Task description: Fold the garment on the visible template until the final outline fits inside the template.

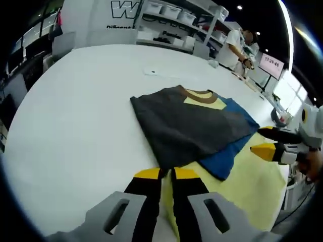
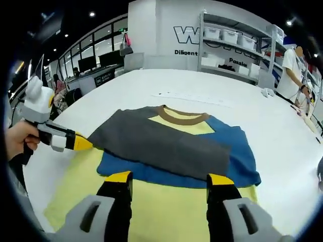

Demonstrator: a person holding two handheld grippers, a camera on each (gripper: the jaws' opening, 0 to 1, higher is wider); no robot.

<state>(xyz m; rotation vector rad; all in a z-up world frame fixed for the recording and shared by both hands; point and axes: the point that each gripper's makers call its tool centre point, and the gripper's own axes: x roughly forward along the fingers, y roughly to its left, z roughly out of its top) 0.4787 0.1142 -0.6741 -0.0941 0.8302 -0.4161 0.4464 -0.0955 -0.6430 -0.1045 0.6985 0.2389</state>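
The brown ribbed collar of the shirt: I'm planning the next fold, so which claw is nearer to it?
Left, narrowly. The left claw sits at the grey fold's side edge; the right claw hangs open over the hem, opposite the brown ribbed collar.

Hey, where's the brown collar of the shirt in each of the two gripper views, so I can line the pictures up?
Left gripper view: the brown collar sits above centre, at the far end of the garment, tilted.
Right gripper view: the collar is near the middle, at the garment's far edge.
Shared landmark: the shelving with white bins behind the white table.
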